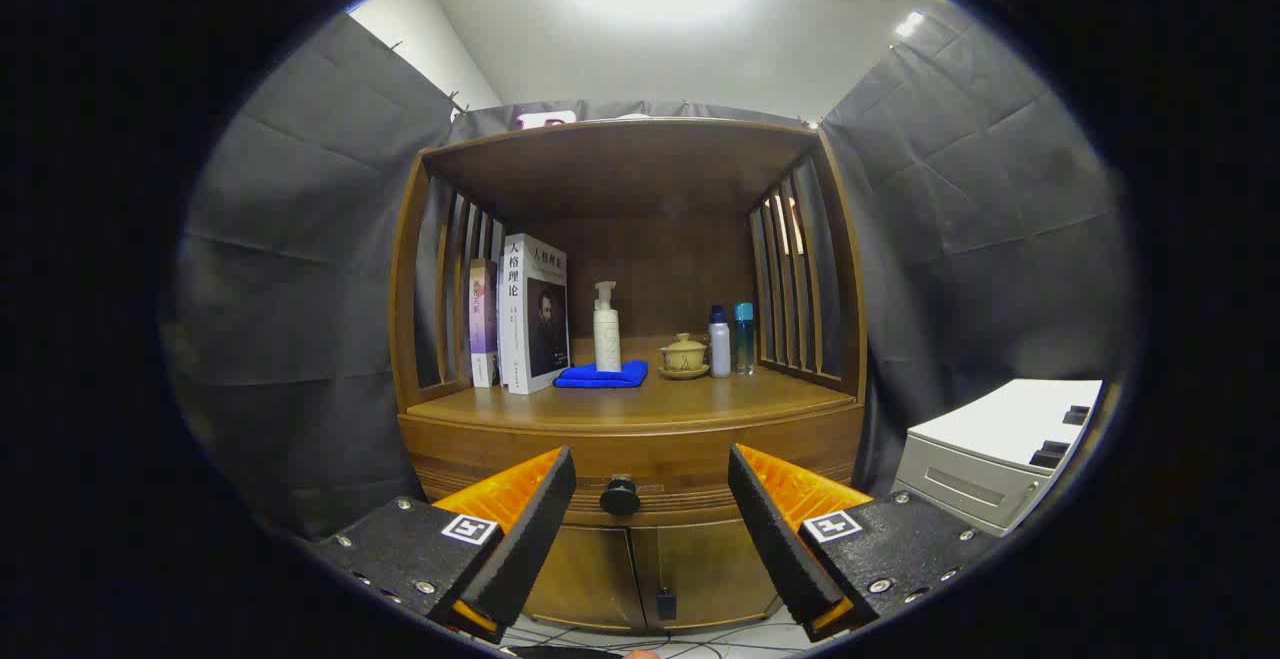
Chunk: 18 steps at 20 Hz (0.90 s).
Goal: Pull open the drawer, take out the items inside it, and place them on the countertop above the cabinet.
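The tongs stood wide open, the drawer knob centred between their fingers and beyond them; they needed to advance squarely, close on it, then pull straight back.

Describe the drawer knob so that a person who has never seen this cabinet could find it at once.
Start at the wooden cabinet and go down from its countertop to the closed drawer front. The drawer knob sits at its middle, just ahead of the open tongs, between the fingers. It is small, round and dark, the only knob on that pale wood band.
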Tool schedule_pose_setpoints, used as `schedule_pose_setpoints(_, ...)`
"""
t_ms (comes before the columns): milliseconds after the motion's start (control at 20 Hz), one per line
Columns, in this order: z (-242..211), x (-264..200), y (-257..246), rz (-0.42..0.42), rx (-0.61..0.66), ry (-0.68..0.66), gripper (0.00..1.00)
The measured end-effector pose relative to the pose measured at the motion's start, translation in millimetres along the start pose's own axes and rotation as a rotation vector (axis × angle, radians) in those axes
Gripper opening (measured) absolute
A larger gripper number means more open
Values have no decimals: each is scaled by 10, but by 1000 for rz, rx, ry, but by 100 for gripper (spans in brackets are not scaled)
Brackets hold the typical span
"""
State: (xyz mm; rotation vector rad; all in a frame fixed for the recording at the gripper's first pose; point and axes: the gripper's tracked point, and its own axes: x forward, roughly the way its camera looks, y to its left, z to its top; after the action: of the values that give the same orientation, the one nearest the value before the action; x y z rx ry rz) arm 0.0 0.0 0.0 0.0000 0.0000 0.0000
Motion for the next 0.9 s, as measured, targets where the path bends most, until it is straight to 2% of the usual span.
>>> schedule_pose_setpoints(900,-43,19,64,11,11,10,95)
